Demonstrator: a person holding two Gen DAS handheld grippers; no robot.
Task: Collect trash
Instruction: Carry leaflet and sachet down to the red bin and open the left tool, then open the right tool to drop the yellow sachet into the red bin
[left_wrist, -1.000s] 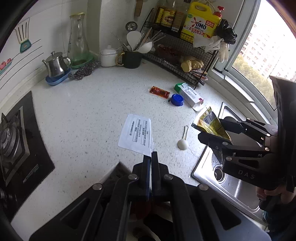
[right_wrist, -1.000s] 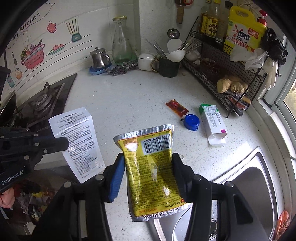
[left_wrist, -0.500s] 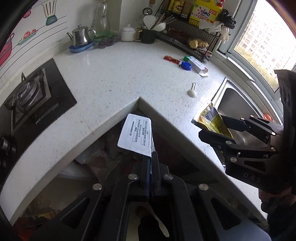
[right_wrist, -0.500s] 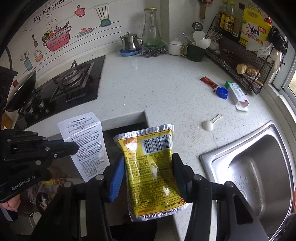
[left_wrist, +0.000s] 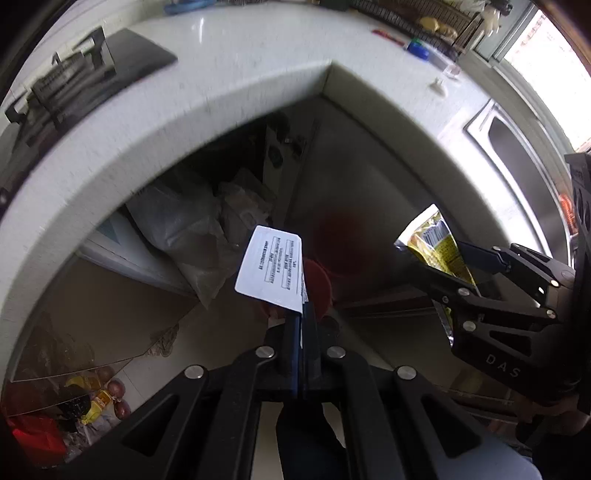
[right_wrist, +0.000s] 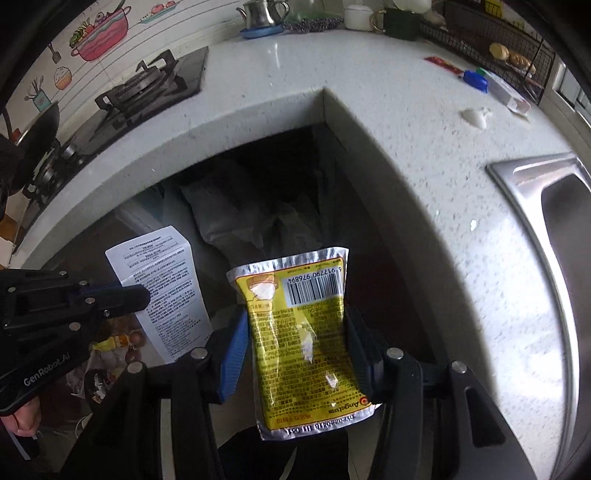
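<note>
My left gripper (left_wrist: 302, 314) is shut on a white printed paper leaflet (left_wrist: 271, 267), which stands up from its tips. In the right wrist view the same leaflet (right_wrist: 160, 284) hangs from the left gripper (right_wrist: 142, 295) at the left. My right gripper (right_wrist: 295, 325) is shut on a yellow and silver snack packet (right_wrist: 303, 332), its pads pressing on both side edges. In the left wrist view that packet (left_wrist: 437, 247) shows at the right in the right gripper (left_wrist: 443, 258). Both grippers point down, off the counter's inner corner (right_wrist: 325, 96), above the dim space under the counter. A red round thing (left_wrist: 317, 284) lies below the leaflet.
On the white counter (right_wrist: 424, 166) lie a red sachet (right_wrist: 443, 65), a blue cap (right_wrist: 476, 80), a white box (right_wrist: 508, 96) and a white spoon (right_wrist: 474, 117). A steel sink (right_wrist: 554, 229) is at the right, a gas hob (right_wrist: 144, 88) at the left. Pale bags (left_wrist: 192, 229) fill the recess; clutter lies on the floor (left_wrist: 92, 398).
Both grippers have drawn back from over the counter and sunk, each keeping its hold. The view now looks down past the counter's edge into the recess and the floor.
</note>
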